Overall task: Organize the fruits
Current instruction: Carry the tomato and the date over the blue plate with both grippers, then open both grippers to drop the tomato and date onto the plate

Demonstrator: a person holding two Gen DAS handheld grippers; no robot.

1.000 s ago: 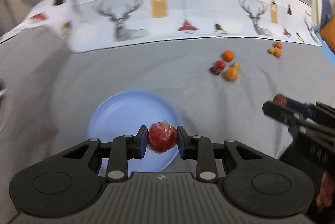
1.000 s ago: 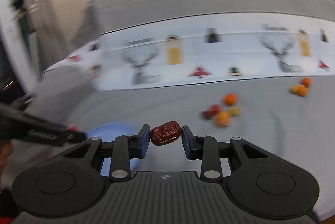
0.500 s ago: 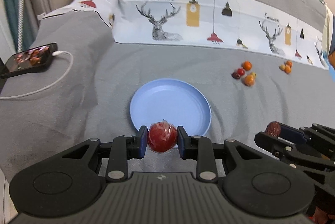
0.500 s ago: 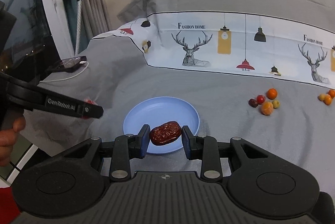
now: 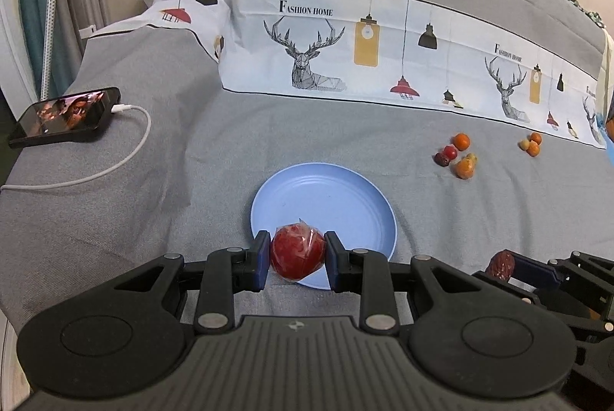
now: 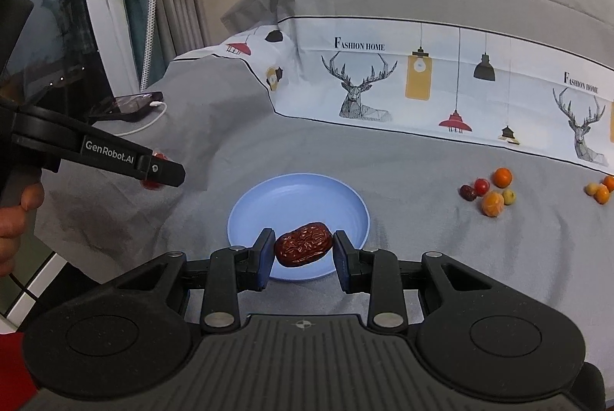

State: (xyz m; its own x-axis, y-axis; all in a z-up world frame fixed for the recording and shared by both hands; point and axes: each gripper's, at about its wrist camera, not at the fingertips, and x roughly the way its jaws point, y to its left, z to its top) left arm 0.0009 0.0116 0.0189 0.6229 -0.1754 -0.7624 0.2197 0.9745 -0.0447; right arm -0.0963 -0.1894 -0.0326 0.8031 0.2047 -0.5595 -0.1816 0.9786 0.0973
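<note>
Left claw [image 5: 296, 259] is clamped on a wrapped red fruit [image 5: 297, 253], right claw [image 6: 304, 255] pinches a date [image 6: 303, 244]; plate [image 5: 337, 196] sits just ahead of both.

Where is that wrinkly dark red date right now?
The date is pinched in the right tool, held over the near edge of the blue plate; it also peeks in at the left view's lower right.

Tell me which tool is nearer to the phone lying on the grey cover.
Left. The left tool, shut on a wrapped red fruit, is on the side of the blue plate toward the phone. The right tool, holding a dried date, is farther off.
</note>
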